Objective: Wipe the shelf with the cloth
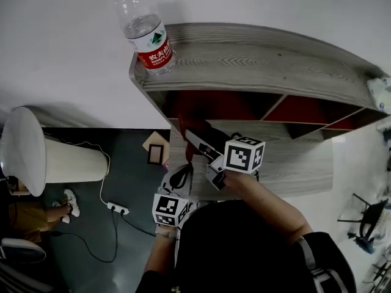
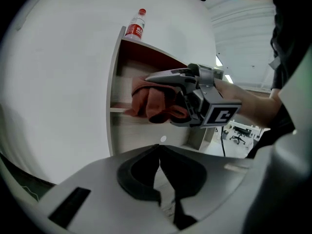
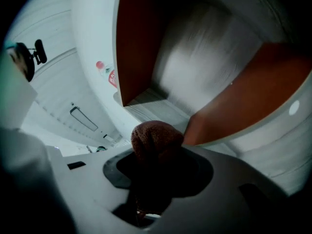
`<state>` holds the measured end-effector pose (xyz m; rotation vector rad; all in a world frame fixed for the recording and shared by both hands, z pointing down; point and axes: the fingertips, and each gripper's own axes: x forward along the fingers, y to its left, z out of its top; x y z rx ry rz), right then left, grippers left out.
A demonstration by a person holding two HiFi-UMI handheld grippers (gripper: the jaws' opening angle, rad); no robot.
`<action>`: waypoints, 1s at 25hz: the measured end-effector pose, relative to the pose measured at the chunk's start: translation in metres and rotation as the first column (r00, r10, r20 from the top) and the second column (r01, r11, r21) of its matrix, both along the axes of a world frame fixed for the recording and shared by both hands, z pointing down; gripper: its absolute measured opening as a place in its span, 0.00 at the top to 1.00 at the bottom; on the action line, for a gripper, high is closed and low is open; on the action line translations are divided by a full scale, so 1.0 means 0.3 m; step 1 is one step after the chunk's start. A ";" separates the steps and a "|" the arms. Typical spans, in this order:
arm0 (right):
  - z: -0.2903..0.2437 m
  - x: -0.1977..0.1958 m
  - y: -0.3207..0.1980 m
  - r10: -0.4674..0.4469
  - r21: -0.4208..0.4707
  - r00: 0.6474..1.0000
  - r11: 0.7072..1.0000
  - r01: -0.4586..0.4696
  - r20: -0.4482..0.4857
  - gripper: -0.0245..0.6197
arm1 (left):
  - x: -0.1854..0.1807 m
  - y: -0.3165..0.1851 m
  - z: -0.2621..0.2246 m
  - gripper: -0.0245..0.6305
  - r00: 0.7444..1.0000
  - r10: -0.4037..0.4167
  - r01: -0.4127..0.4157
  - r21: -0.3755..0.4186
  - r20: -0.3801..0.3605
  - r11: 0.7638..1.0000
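Right fingers (image 3: 200, 174) first: clamped tight on the cloth (image 3: 155, 138), a rust-brown wad bulging out past the tips. So the right gripper (image 3: 157, 152) has the tool in hand, and it is pushed into the shelf (image 1: 256, 63), in the open compartment at the shelf's left end, just under the top board. From the left gripper view the cloth hangs against the front edge of the middle board there; touching or a hair off it, I cannot tell.

Left fingers (image 2: 139, 172): pressed together, nothing between them. The left gripper (image 2: 159, 145) hangs in front of the shelf, lower than the right one, idle and pointed at the lower boards.

How far along? My read is that the wipe is under way in that left-end compartment. No board shows a streak or a clean patch, so what is already done cannot be judged. The compartments toward the shelf's right end and the top board look like the work left.

Now the containers. The compartment being worked holds only the cloth and the right gripper. Its neighbours, with their red backs and slanted dividers, show nothing inside as far as they are visible. Up on the shelf's top board, at its left end, a capped bottle (image 1: 145, 32) stands upright. It is clear plastic with a red label, and how full it is I cannot make out.
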<state>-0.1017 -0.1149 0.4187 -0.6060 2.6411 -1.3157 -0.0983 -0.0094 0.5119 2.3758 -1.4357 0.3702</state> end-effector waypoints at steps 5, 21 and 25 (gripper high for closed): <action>-0.005 0.165 0.012 0.038 0.131 0.995 0.991 -0.025 -0.094 0.75 | 0.056 -0.052 -0.024 0.95 0.999 0.053 -0.053 0.020 0.001 0.998; 0.035 0.544 0.084 0.221 0.466 0.890 0.885 -0.011 -0.399 0.75 | 0.212 -0.160 -0.109 0.95 0.976 0.215 -0.214 0.090 -0.007 0.973; 0.035 0.589 0.087 0.262 0.512 0.855 0.859 0.004 -0.447 0.75 | 0.227 -0.172 -0.128 0.95 0.974 0.223 -0.220 0.100 -0.024 0.970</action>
